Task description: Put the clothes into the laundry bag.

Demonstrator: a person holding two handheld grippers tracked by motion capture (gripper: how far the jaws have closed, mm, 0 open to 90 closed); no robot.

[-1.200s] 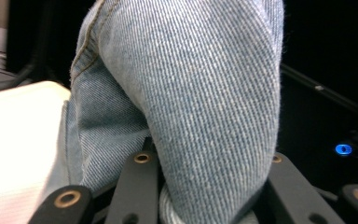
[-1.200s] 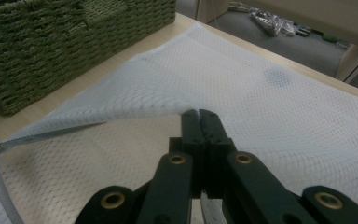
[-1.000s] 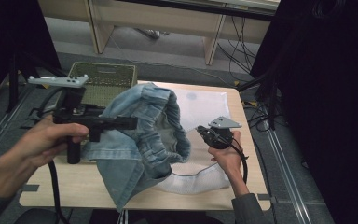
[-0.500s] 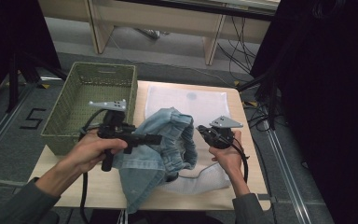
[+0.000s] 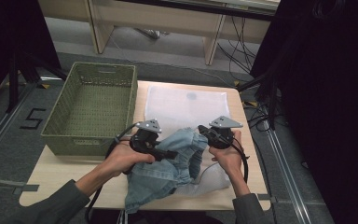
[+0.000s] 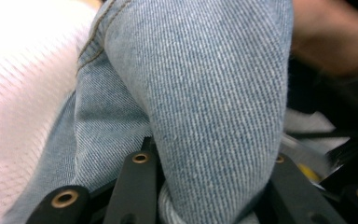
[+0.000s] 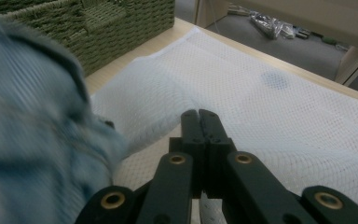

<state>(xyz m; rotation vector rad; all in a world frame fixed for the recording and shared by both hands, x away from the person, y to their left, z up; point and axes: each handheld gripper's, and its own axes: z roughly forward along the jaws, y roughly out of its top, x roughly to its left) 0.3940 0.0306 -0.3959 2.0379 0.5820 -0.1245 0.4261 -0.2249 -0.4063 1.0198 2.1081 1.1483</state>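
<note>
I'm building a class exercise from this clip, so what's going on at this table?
A person is working a pair of blue jeans with two hand-held grippers over a white mesh bag on the table. The left gripper has denim bunched between its fingers; the right gripper is shut, seemingly on the mesh. A green woven basket stands alongside.
</note>
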